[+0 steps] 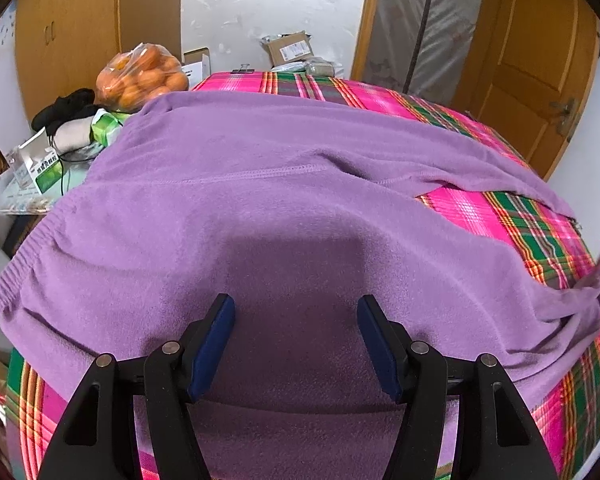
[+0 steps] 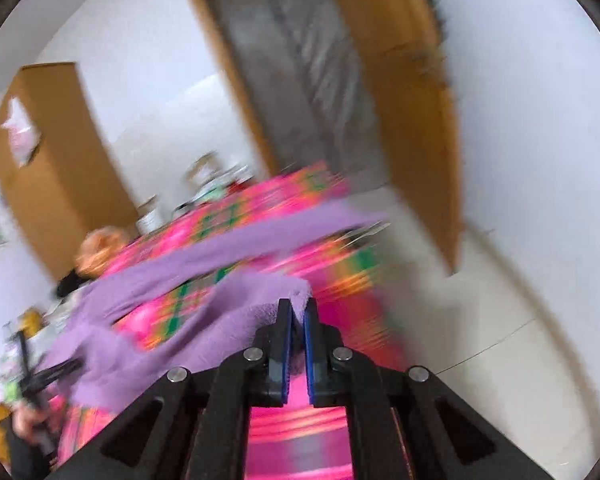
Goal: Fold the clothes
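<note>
Purple fleece trousers (image 1: 260, 184) are lying spread across the plaid-covered worktop (image 1: 540, 224), ribbed elastic waistband (image 1: 16, 280) hanging toward the worktop's left edge, the two legs running out to its right with a wedge of plaid showing between them.

Handling, my read: light, floppy, zero stiffness, so any lifted part is going to drape and trail. The brushed nap looks grippy, not slippery, and nothing here is fragile. Best holds are probably the doubled hems, the cuffs and the thick waistband; pinching mid-panel would likely just bunch one layer.

Right gripper (image 2: 298, 312) is sitting clamped on a leg end (image 2: 268, 288), fabric wedged between its blue pads (image 2: 287, 344) and tenting up off the worktop. That view is heavily blurred, so the exact hem point is unclear.

Left gripper (image 1: 296, 308) is hanging with jaws apart over the seat of the trousers, nothing between them.

Worktop cloth is a thin woven plaid in pink, green and orange. Off its far left corner a plastic bag of oranges (image 1: 144, 76) is sitting among small cartons.
</note>
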`<state>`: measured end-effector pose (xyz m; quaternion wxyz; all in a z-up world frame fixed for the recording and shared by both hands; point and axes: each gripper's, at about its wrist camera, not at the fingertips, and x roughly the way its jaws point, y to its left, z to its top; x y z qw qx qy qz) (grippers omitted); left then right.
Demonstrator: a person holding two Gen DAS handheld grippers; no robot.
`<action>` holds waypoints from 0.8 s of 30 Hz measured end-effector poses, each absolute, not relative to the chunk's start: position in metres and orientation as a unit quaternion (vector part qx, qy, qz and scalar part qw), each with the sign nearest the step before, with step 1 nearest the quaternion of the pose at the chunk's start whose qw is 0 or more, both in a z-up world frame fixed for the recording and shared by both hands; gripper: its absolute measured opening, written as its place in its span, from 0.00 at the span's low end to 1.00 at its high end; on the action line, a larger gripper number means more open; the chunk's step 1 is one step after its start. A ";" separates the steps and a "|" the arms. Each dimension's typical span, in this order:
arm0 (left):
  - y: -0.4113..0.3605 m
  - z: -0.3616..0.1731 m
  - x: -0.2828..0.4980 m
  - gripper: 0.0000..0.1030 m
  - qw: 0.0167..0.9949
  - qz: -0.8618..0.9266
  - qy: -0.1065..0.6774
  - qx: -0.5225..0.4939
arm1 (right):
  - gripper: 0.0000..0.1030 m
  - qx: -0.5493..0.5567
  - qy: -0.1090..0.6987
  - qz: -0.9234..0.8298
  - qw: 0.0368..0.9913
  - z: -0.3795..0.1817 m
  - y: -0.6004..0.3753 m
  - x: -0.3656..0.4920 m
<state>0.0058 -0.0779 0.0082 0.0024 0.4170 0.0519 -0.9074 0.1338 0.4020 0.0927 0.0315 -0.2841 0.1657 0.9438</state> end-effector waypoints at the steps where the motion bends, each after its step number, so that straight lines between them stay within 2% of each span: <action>1: -0.077 0.008 0.006 0.64 0.004 -0.907 0.049 0.418 | 0.07 -0.281 0.155 0.945 0.057 0.095 0.413 0.132; 4: -0.074 0.008 0.006 0.64 0.008 -0.907 0.040 0.420 | 0.08 -0.269 0.136 0.946 0.122 0.094 0.445 0.126; 8: -0.071 0.007 0.005 0.64 0.013 -0.906 0.029 0.423 | 0.08 -0.264 0.139 0.942 0.152 0.098 0.477 0.108; 11: -0.069 0.007 0.005 0.64 0.016 -0.905 0.022 0.424 | 0.09 -0.276 0.120 0.946 0.119 0.097 0.468 0.096; 12: -0.070 0.007 0.005 0.64 0.016 -0.905 0.024 0.424 | 0.15 -0.283 0.109 0.949 0.089 0.093 0.460 0.096; 13: -0.071 0.007 0.005 0.64 0.015 -0.905 0.027 0.423 | 0.30 -0.290 0.097 0.950 0.059 0.089 0.452 0.096; 14: -0.072 0.007 0.005 0.64 0.015 -0.906 0.029 0.423 | 0.39 -0.298 0.082 0.951 0.029 0.081 0.442 0.101; 15: -0.072 0.007 0.005 0.64 0.015 -0.906 0.029 0.423 | 0.52 -0.305 0.067 0.950 0.000 0.072 0.433 0.106; 19: -0.070 0.007 0.005 0.64 0.020 -0.905 0.023 0.424 | 0.54 -0.328 0.070 0.942 -0.026 0.040 0.431 0.134; 24: -0.069 0.007 0.005 0.64 0.023 -0.905 0.019 0.425 | 0.55 -0.338 0.181 0.924 -0.009 -0.003 0.467 0.161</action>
